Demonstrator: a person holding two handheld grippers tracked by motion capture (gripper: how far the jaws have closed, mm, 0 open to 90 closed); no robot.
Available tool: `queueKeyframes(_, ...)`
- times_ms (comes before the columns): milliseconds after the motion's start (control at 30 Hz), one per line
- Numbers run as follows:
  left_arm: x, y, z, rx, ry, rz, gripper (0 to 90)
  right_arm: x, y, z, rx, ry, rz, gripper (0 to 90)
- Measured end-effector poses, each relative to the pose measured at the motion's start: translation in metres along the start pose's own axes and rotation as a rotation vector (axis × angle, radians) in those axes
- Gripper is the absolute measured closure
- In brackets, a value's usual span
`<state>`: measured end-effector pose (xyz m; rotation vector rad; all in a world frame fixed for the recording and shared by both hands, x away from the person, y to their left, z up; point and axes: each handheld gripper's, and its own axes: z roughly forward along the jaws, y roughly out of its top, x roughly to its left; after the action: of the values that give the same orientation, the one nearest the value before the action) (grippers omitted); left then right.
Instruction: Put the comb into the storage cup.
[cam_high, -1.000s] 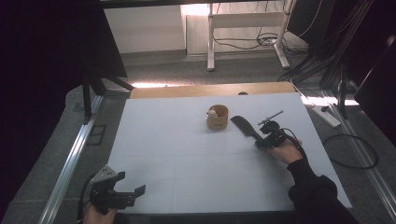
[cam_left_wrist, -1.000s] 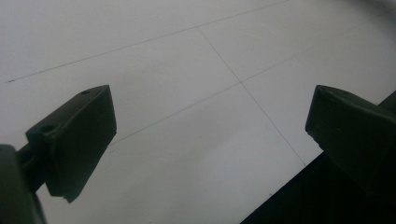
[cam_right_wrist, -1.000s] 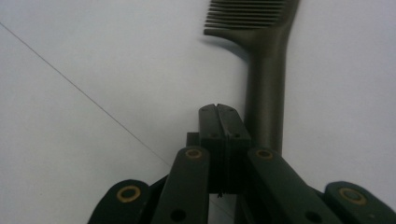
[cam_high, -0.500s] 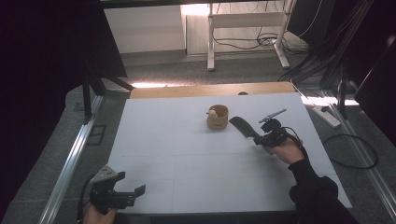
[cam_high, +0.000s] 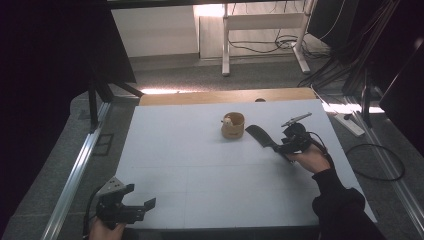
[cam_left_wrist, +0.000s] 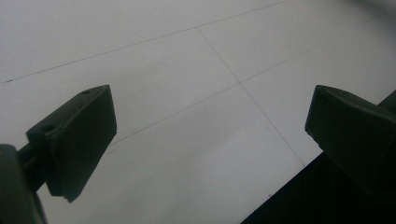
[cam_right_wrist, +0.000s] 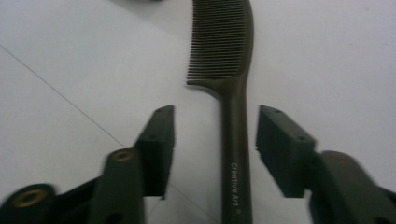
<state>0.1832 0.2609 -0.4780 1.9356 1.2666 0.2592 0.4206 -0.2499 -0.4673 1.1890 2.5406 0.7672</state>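
My right gripper (cam_right_wrist: 215, 140) is over the comb (cam_right_wrist: 232, 107), jaws apart on either side of the handle, pads not touching it. They have just been opening, and the comb lies flat on the table between them, let go. Handle runs down toward me in the right gripper view, teeth end up top, teeth facing that view's left. White lettering on the handle near the bottom.

From the high view, the comb (cam_high: 261, 136) sits on the right half of the white table (cam_high: 190, 165), head pointing up-left toward a small brown cup (cam_high: 233, 127), near it but not touching. Something small and pale is in the cup, can't tell what. My right gripper (cam_high: 279, 148) is at the comb's handle end, hand behind it.

My left gripper (cam_high: 145, 206) is at the near left edge of the table, well apart from all that. Jaws wide apart, nothing between them, just bare table (cam_left_wrist: 196, 116) underneath in the left gripper view.
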Motion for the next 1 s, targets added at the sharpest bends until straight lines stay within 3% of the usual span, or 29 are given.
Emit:
queueKeyframes(167, 0.0, 0.0, 0.0, 0.001, -0.001, 0.0, 2.9, -0.005, 0.001, -0.001, 0.013, -0.001, 0.029, 29.3)
queueKeyframes(433, 0.0, 0.0, 0.0, 0.0, -0.002, 0.0, 2.9, -0.01, 0.001, 0.0, 0.032, -0.036, 0.025, 3.0)
queueKeyframes(1000, 0.0, 0.0, 0.0, 0.0, -0.004, 0.0, 3.0, -0.018, -0.001, 0.001, 0.052, -0.055, 0.032, 0.0)
